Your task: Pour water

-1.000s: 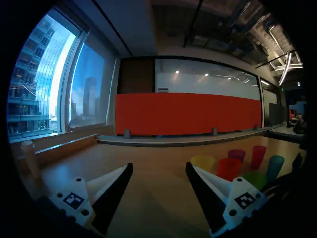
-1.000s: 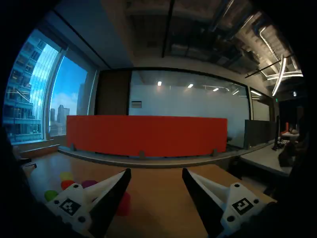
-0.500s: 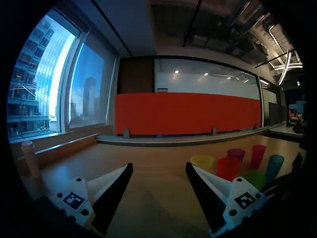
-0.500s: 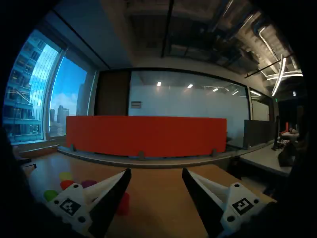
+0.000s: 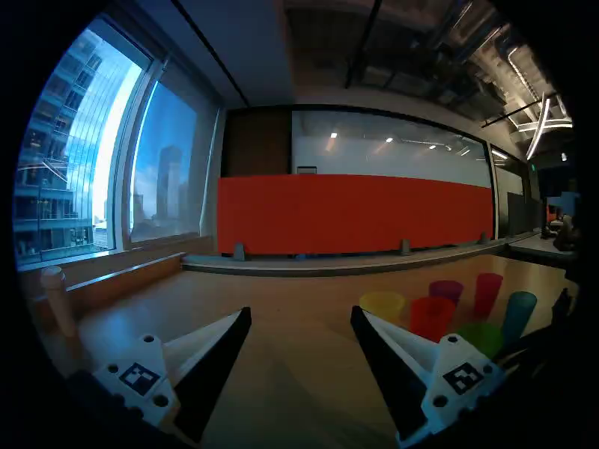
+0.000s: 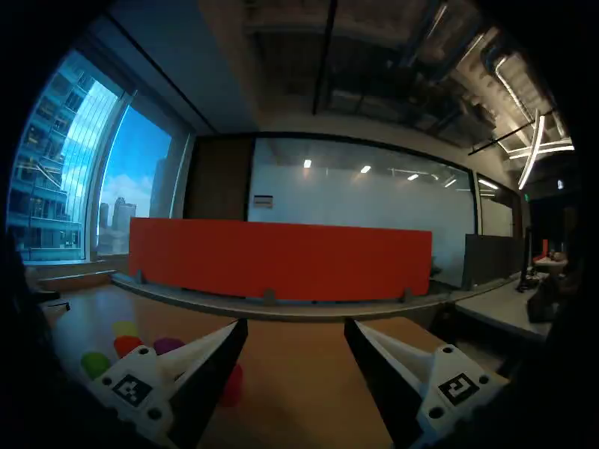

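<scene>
I hold left gripper [image 5: 299, 311] wide apart, empty | right gripper [image 6: 294, 323] wide apart, empty | coloured cups [image 5: 432, 316] stand clustered on wooden table [image 5: 292, 295]

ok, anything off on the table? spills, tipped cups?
Nothing stands out. The coloured cups stand untipped in a cluster on the wooden table, with no spill visible. Left gripper and right gripper are open and empty.

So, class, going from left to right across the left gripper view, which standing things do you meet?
Wooden peg → yellow cup → orange cup → tall red cup → teal cup.
</scene>
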Tool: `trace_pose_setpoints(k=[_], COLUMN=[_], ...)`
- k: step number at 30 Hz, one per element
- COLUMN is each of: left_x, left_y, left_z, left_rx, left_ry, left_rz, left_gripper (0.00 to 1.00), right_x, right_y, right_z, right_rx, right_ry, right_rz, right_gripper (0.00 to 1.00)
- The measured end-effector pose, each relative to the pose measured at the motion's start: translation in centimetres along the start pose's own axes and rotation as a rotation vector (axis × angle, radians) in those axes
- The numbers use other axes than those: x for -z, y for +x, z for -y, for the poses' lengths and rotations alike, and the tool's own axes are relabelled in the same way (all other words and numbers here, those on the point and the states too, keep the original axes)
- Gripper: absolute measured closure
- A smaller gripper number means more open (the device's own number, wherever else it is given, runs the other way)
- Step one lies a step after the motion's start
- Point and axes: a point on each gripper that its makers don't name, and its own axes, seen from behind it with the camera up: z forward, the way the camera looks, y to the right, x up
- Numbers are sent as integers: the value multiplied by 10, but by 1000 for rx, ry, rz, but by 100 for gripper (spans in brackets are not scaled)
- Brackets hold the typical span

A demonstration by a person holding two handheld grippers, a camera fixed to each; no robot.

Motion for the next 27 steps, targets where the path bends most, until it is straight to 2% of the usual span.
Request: trace_pose_setpoints(k=[9,27], left_x=[0,0], left_y=[0,0], left_z=[1,0], left_rx=[0,1], left_ry=[0,0], left_rz=[0,0], left_gripper=[1,1], right_x=[-1,-10], right_y=[-10,-64], right_z=[-5,-6], right_rx=[-8,-68], right_ry=[8,-14], right_rz=[-35,-23], right_gripper=[0,0])
